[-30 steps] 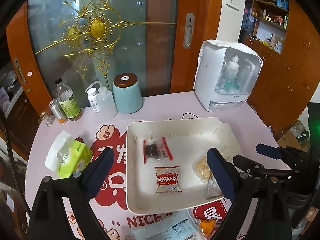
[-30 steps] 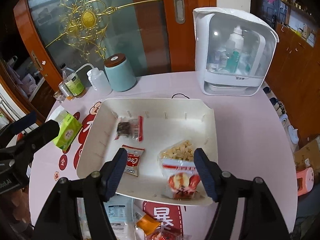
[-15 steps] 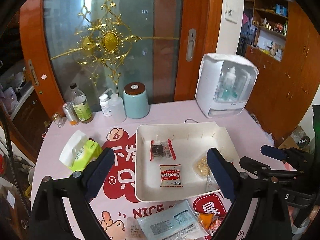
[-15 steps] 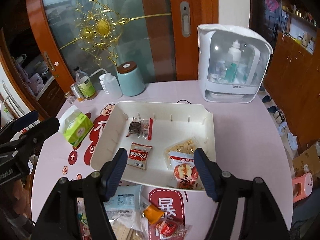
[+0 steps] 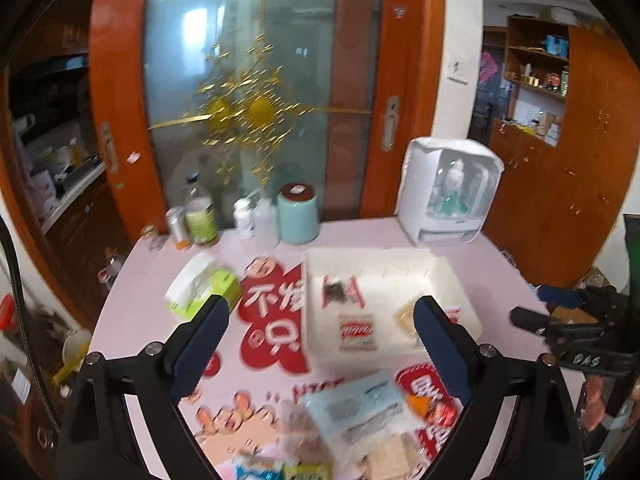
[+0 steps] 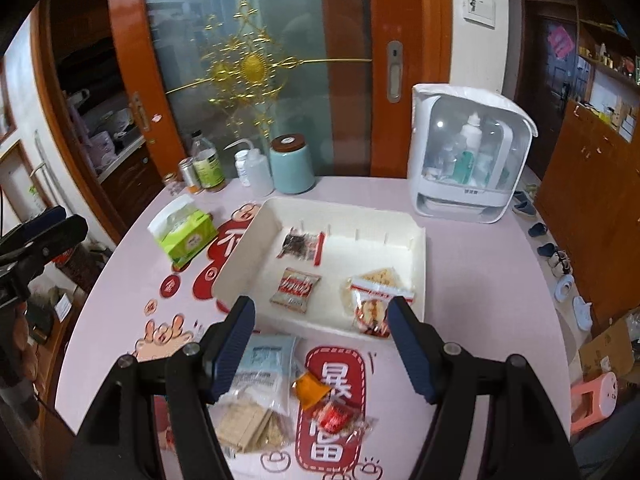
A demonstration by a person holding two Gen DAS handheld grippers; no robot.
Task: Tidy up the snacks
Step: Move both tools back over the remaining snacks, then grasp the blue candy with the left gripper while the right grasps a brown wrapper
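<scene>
A white tray (image 6: 340,208) sits mid-table. It holds a dark packet with a red edge (image 6: 300,245), a cookies packet (image 6: 295,289) and a clear bag of crackers with a red label (image 6: 374,300). Loose on the table in front lie a pale blue packet (image 6: 264,364), an orange sachet (image 6: 310,390), a red wrapped sweet (image 6: 336,418) and a cracker bag (image 6: 248,424). My right gripper (image 6: 320,312) hovers open above the tray's near rim, holding nothing. My left gripper (image 5: 322,308) is also open and empty, above the tray (image 5: 376,254) and the blurred packets (image 5: 360,408).
A green tissue pack (image 6: 184,234) lies left of the tray. Bottles (image 6: 206,166), a teal canister (image 6: 291,168) and a white storage box (image 6: 468,160) line the back edge. Right of the table, on the floor, are shoes and a pink stool (image 6: 596,394).
Both grippers have drawn back and up from the tray, bringing the loose packets at the table's front into view. Their jaws have kept the same width.
</scene>
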